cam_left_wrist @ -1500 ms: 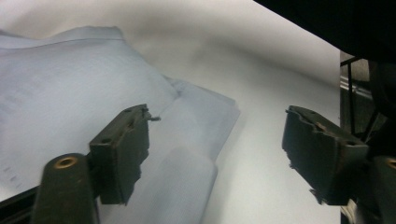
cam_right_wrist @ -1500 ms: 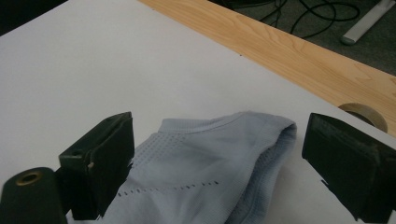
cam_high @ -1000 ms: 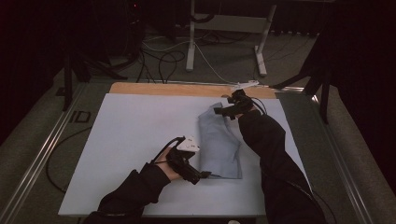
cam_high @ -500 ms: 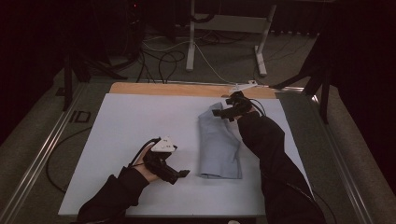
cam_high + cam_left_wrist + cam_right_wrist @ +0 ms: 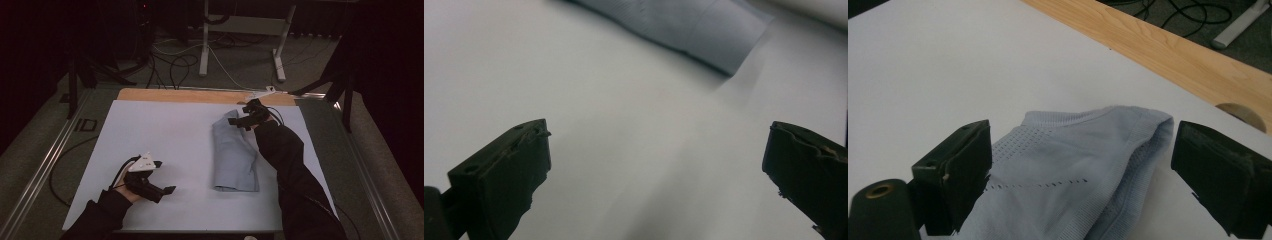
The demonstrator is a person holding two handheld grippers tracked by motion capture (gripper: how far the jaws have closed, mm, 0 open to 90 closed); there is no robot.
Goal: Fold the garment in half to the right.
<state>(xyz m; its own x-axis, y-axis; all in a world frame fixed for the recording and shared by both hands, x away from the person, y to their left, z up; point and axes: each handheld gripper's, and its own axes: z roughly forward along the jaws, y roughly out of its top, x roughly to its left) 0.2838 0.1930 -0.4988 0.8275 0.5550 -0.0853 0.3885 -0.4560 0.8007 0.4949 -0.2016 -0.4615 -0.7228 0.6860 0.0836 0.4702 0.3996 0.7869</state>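
A folded light blue garment lies flat on the right half of a white table, its long side running away from the person. The right gripper sits at the garment's far end with its jaws spread wide on either side of the fabric edge, not pinching it. The left gripper hangs over bare table near the front left, well apart from the garment, jaws also wide and holding nothing.

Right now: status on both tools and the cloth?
Left tool open, off the cloth, over bare mat. Right tool open, straddling far end of light-blue folded cloth. Nothing in the way.
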